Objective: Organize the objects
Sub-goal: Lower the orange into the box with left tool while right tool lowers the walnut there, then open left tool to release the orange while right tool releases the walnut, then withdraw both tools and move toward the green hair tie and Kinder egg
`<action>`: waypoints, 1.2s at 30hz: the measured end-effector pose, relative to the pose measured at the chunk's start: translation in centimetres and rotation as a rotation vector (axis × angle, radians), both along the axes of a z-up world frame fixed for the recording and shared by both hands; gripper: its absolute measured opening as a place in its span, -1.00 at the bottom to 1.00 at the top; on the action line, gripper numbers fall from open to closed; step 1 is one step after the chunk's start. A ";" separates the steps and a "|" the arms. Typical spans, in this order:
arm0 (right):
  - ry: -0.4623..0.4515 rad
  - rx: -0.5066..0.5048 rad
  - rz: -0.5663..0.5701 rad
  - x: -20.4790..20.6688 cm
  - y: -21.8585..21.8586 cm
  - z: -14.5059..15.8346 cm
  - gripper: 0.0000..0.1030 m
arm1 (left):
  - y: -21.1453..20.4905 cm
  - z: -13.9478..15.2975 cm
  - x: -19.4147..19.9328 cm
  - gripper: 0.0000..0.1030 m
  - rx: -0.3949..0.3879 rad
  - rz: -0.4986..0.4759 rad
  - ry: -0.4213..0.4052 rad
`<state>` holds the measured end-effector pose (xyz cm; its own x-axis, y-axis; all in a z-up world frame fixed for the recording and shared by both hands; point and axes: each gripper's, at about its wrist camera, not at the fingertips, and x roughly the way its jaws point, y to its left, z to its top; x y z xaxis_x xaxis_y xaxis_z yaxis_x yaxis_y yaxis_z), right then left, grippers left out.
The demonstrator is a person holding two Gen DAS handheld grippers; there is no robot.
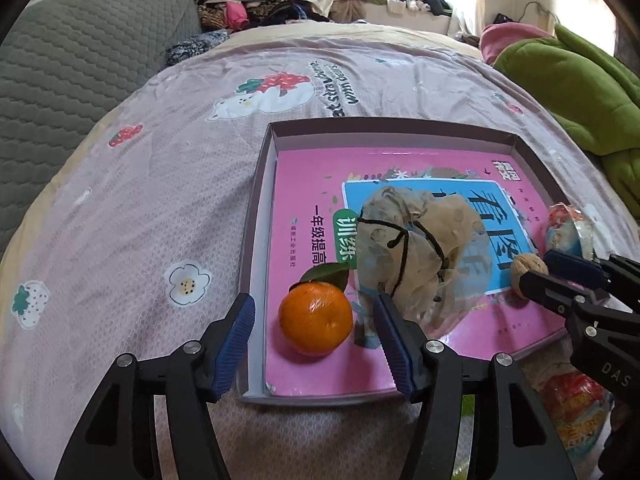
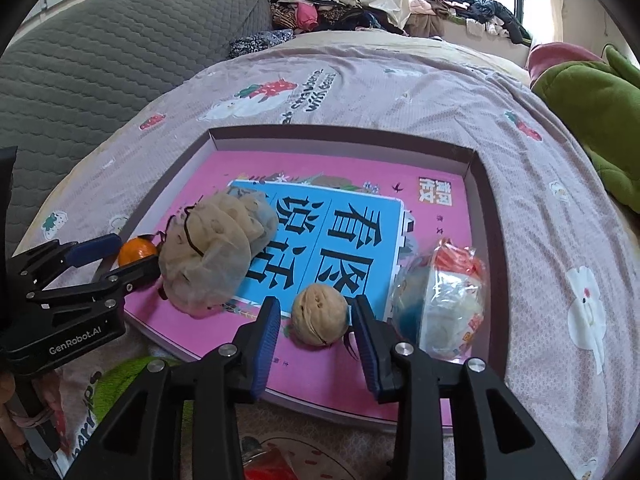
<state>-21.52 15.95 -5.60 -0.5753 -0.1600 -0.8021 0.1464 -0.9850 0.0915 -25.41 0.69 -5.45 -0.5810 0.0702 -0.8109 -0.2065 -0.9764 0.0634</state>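
A shallow grey box tray (image 1: 256,208) (image 2: 492,216) lies on the bed with a pink book (image 1: 304,184) (image 2: 440,216) inside. On the book lie an orange with a leaf (image 1: 316,318) (image 2: 136,252), a beige mesh drawstring pouch (image 1: 416,240) (image 2: 216,256), a walnut (image 1: 530,270) (image 2: 320,314) and a plastic-wrapped snack (image 1: 568,228) (image 2: 444,300). My left gripper (image 1: 316,340) (image 2: 116,258) is open, its jaws either side of the orange, apart from it. My right gripper (image 2: 316,344) (image 1: 540,270) is open around the walnut.
The bed has a pinkish printed sheet (image 1: 140,220) (image 2: 540,140). A grey quilted headboard (image 1: 60,80) stands at the left. A green blanket (image 1: 580,88) (image 2: 600,112) lies at the right. Piled clothes (image 1: 260,0) lie at the back. A red snack packet (image 1: 576,404) lies by the tray's near edge.
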 end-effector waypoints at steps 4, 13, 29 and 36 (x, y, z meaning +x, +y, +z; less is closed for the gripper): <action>0.030 -0.003 0.003 0.5 -0.1 1.4 -0.19 | -0.2 1.5 0.7 0.23 -0.006 0.003 0.018; 0.097 -0.039 0.033 3.6 -0.9 6.4 -0.08 | -1.6 7.2 4.3 0.24 0.048 0.005 0.094; 0.237 -0.092 0.032 12.0 0.1 15.3 0.06 | -1.6 14.7 12.5 0.26 0.074 -0.018 0.215; 0.249 -0.133 0.029 14.7 1.0 16.2 0.07 | -0.9 15.5 15.8 0.26 0.080 -0.035 0.236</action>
<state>-6.85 16.98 10.60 -0.7455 -0.2736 -0.6077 0.2083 -0.9618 0.1775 -9.60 -0.17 10.02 -0.7496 0.1521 -0.6442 -0.2290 -0.9727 0.0368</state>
